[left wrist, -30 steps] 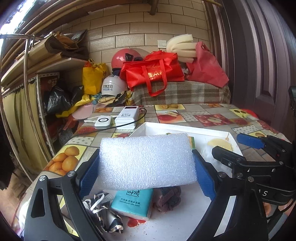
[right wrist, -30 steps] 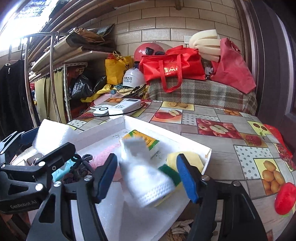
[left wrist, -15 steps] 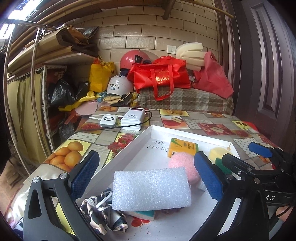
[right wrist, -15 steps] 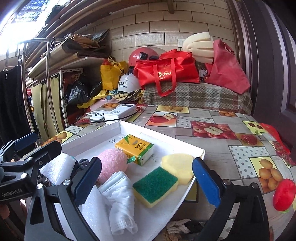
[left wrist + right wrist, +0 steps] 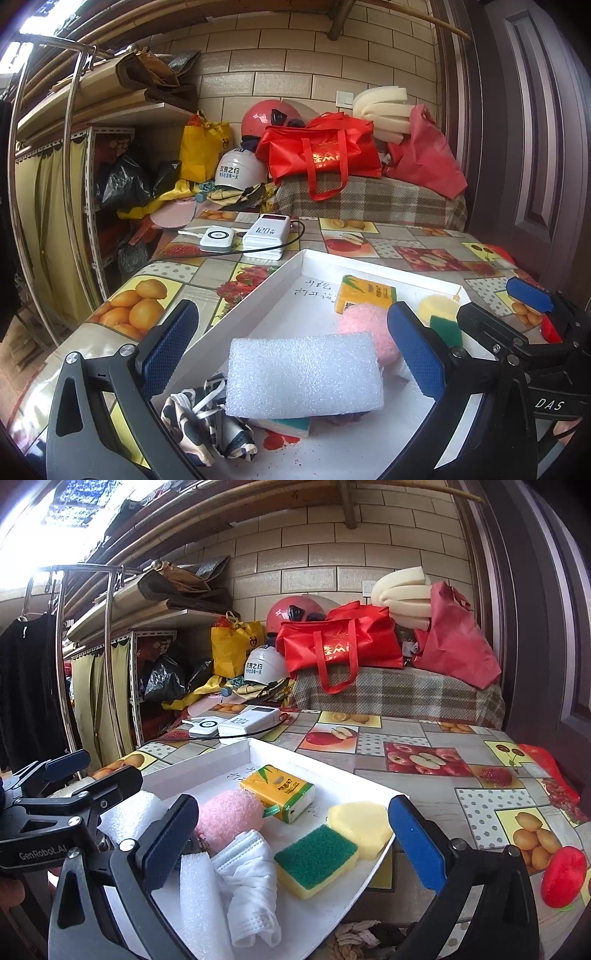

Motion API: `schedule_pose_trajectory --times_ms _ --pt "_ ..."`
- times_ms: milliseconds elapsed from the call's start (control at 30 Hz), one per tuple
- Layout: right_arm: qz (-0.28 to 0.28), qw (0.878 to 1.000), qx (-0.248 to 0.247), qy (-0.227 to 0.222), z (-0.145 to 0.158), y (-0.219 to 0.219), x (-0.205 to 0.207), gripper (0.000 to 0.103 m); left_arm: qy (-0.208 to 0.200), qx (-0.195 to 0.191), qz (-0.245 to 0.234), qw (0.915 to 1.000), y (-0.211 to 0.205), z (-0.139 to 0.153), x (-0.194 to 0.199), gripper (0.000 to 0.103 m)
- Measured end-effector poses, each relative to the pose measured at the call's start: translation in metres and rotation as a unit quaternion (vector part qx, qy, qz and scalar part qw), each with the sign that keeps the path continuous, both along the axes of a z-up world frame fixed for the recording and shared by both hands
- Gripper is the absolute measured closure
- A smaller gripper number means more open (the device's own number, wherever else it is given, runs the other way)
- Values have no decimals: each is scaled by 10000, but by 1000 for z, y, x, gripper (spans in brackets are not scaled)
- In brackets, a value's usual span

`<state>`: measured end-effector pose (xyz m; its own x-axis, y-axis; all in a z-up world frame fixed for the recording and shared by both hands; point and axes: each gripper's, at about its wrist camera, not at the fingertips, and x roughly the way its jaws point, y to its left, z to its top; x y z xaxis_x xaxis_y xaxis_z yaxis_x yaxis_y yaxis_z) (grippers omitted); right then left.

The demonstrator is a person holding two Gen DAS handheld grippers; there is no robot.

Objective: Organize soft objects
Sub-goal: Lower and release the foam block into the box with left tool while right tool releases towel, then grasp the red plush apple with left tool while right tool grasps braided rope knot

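The left gripper [image 5: 291, 354] stands wide open over the near end of the white tray [image 5: 258, 295]; its jaws have just been opening, and the foam block [image 5: 304, 373] lies free between them, touching neither pad. The block rests on a teal tissue pack [image 5: 291, 424], beside a patterned cloth [image 5: 207, 421]. The right gripper [image 5: 293, 838] is also spread wide, its jaws just opened, and grips nothing; below it in the tray lie a white face mask [image 5: 251, 878], a green and yellow sponge [image 5: 316, 860], a pale yellow sponge [image 5: 364, 827], a pink puff [image 5: 229, 814] and a yellow tissue pack [image 5: 280, 792]. The far part of the tray is bare, with some handwriting too small to read. The tray's right corner hangs past the edge of the table [image 5: 424, 738]. Two white power banks [image 5: 255, 236] sit behind the tray. A rope under the tray is partly hidden.
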<state>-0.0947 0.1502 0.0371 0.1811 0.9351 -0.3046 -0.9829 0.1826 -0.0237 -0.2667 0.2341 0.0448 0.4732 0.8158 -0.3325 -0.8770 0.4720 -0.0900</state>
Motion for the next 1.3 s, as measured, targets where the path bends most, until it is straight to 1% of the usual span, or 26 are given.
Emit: schedule_pose_trajectory --times_ms 100,233,300,400,467,533,600,667,767,800,867,967,1033,1067,1100,1133,1167,1200,1300 --pt "-39 10000 4 40 0 -3 3 0 -25 -8 -21 10000 0 0 -1 0" --pt "-137 9995 -261 130 -4 -13 17 0 -62 -85 -30 9999 1 0 -1 0" --pt "-273 9985 -387 285 -7 -21 35 0 -74 -116 -35 9999 2 0 -1 0" --pt "-702 9943 -497 623 -9 -41 74 0 -52 -118 -61 9999 3 0 -1 0" --pt "-962 9901 -681 768 -13 -50 98 0 -16 -88 -81 9999 2 0 1 0" --pt "-932 9871 -953 886 -18 -55 113 0 21 -54 -106 9999 0 0 3 0" --pt "-663 9862 -1194 938 -22 -59 116 0 51 -14 -128 9999 -1 1 4 0" --pt "-290 9868 -1349 849 -25 -60 106 0 77 8 -154 9999 -2 0 5 0" --pt "142 9859 -1622 383 -27 -52 79 0 99 32 -212 9997 -4 0 7 0" --pt "286 9834 -1776 231 -30 -48 71 0 94 36 -250 9996 -5 0 7 0" --pt "586 9736 -2207 -46 -40 -33 55 1 78 25 -332 9994 -8 0 8 0" --pt "737 9561 -2819 -321 -59 -15 43 2 68 0 -505 9987 -16 1 15 0" --pt "735 9589 -2721 -337 -57 -14 44 3 108 30 -635 9979 -25 1 22 0" --pt "734 9575 -2772 -309 -58 -12 45 4 140 62 -696 9975 -30 1 26 0" --pt "800 9574 -2766 -229 -58 -12 47 11 164 94 -760 9969 -35 2 30 0" --pt "858 9584 -2716 -157 -57 -14 49 36 176 113 -828 9963 -41 2 34 0" --pt "882 9604 -2643 -95 -54 -17 51 48 188 119 -888 9958 -45 2 39 0" --pt "853 9613 -2620 -56 -53 -19 53 55 204 117 -938 9953 -50 3 43 0" --pt "863 9612 -2620 -86 -53 -32 55 58 229 64 -1037 9943 -63 2 58 0"
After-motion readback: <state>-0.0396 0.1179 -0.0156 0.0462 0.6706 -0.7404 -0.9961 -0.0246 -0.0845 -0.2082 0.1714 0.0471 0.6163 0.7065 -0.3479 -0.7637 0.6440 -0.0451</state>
